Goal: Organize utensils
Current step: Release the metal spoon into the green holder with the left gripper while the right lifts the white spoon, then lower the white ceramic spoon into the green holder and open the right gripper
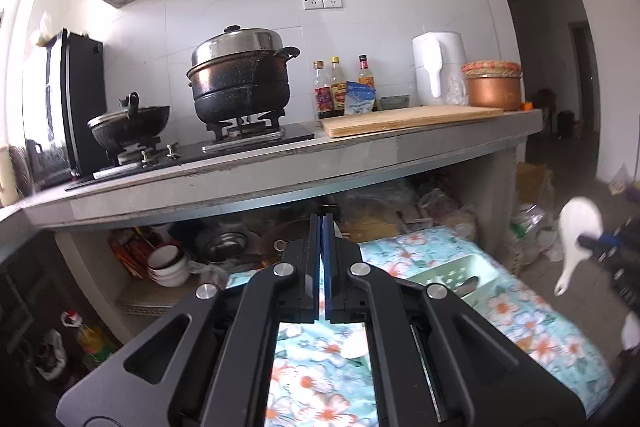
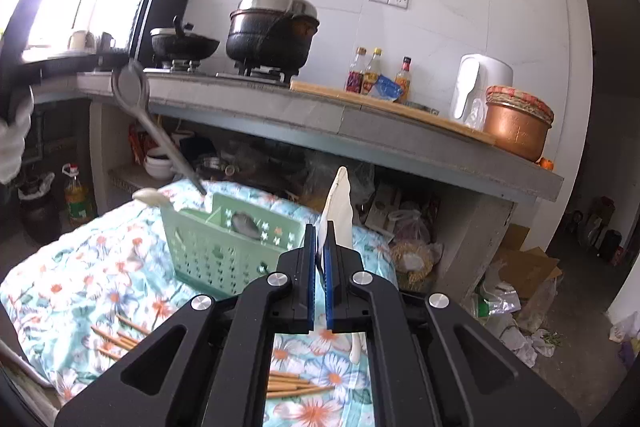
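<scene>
Obs. Right gripper point(image 2: 320, 239): jaws clamped on a white spoon point(image 2: 340, 203), gripped mid-length. The bowl stands up above the pads and the handle hangs below them. I judge this hold suits a handle-first drop into the basket point(image 2: 224, 259), since the bowl stays clear of the walls.

Left gripper point(image 1: 322, 227): jaws pressed fully together. Its own view shows nothing definite between the pads. In the right view a metal spoon point(image 2: 130, 83) sits in the air to the left of the basket, bowl high, handle slanting down toward the basket rim. It probably hangs from the left gripper, edge-on and thin enough to hide in its own view, but I cannot confirm the hold.

Task things: the green basket rests on the bench point(image 2: 80, 267), on the floral cloth, its divided opening facing up and back. One grey spoon point(image 2: 244, 223) already lies inside. Chopsticks point(image 2: 296, 385) lie loose on the cloth near me, in two scatterings. A pale rounded item touches the basket's far left corner; it is too blurred to name.

Judgement: sorting partly done. Both grippers hang above the cloth, well clear of the basket, so the carried spoons clear the rim before going down.

Risk: the white spoon is smooth and top-heavy and may pivot in the pads.
</scene>
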Action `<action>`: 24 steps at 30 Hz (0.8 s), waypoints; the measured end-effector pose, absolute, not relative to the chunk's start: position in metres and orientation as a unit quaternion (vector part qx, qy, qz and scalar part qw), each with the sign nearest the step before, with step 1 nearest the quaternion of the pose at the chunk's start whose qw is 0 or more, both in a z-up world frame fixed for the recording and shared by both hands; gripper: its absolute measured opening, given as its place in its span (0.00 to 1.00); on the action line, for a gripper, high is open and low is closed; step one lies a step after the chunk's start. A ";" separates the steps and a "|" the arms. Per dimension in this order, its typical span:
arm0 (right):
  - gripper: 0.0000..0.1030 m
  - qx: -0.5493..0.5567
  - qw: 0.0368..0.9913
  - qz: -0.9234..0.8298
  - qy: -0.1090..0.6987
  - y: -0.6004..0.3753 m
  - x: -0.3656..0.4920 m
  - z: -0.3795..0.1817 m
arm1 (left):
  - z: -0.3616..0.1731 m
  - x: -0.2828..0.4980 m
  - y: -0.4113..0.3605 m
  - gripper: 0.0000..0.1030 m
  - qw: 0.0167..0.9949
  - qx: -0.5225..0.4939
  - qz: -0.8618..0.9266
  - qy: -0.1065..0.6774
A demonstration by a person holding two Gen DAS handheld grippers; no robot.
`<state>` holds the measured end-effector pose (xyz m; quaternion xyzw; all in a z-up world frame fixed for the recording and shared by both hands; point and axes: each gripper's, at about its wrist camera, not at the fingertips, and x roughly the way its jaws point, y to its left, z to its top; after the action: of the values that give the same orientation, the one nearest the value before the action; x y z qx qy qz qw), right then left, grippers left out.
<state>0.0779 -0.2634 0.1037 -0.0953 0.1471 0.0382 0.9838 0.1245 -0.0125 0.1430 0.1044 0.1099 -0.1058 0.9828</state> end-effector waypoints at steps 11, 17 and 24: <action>0.04 0.010 0.990 0.117 0.079 -0.299 0.107 0.171 | 0.096 0.178 -0.021 0.00 0.973 0.138 -0.083 0.166; 0.04 0.035 0.985 0.153 0.068 -0.298 0.131 0.187 | 0.103 0.181 -0.015 0.00 0.976 0.140 -0.074 0.147; 0.04 0.055 0.976 0.201 0.065 -0.284 0.158 0.195 | 0.118 0.177 -0.011 0.01 0.977 0.151 -0.066 0.132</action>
<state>0.1578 -0.2840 0.1946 0.0552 0.0653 0.2013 0.9758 0.1766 -0.0105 0.1176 0.1508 0.1319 -0.0663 0.9775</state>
